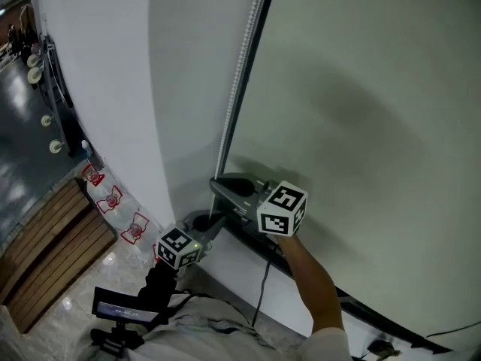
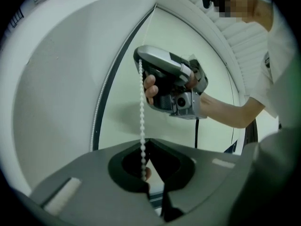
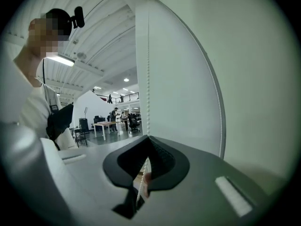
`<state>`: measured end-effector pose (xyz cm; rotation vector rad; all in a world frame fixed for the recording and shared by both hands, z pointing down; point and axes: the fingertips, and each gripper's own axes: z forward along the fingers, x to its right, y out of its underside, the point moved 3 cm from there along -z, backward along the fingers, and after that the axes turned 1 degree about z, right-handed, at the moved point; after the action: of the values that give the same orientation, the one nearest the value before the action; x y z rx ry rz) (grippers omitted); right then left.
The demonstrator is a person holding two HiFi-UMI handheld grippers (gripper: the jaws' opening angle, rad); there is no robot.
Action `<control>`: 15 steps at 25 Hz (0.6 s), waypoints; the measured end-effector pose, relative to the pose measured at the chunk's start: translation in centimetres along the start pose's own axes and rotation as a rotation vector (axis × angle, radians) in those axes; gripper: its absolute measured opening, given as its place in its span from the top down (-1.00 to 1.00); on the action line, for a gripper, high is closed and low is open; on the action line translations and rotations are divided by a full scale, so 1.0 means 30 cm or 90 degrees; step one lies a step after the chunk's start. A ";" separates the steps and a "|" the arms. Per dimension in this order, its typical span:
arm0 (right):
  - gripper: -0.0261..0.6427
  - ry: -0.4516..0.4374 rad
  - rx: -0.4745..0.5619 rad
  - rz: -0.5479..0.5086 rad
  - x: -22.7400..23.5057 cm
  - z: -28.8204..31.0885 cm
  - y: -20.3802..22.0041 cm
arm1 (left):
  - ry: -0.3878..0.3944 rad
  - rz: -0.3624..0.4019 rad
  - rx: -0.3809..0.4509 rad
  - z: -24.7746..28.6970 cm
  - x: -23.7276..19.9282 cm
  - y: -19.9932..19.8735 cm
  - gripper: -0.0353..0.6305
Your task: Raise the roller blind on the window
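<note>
Roller blind (image 1: pixel 361 89) hangs lowered over the window. Bead chain (image 1: pixel 239 74) runs down its left edge; right gripper (image 3: pixel 142 177) is clamped shut on it, left gripper (image 2: pixel 143 172) likewise, just below. Judgement: pull straight down along the chain, releasing one grip at a time

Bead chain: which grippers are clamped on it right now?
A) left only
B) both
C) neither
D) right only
B: the bead chain runs down into the shut jaws of the left gripper. It also passes between the shut jaws of the right gripper, which grips it higher up.
</note>
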<state>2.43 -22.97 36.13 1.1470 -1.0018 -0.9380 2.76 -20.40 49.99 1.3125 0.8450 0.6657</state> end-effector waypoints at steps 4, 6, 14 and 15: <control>0.91 -0.002 -0.007 0.028 0.011 0.000 0.057 | -0.005 0.001 0.006 -0.002 -0.011 -0.012 0.90; 0.91 0.001 0.016 0.041 0.019 -0.012 0.054 | -0.005 0.004 0.008 -0.003 -0.013 -0.015 0.90; 0.58 0.035 0.112 0.007 0.031 -0.047 -0.040 | -0.006 0.005 0.009 -0.004 -0.012 -0.014 0.90; 0.57 0.028 0.129 0.006 0.027 -0.052 -0.081 | -0.005 0.005 0.010 -0.003 -0.012 -0.014 0.90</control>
<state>3.96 -23.73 33.66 1.3258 -1.0835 -0.8135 2.46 -20.70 49.64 1.3318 0.8405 0.6604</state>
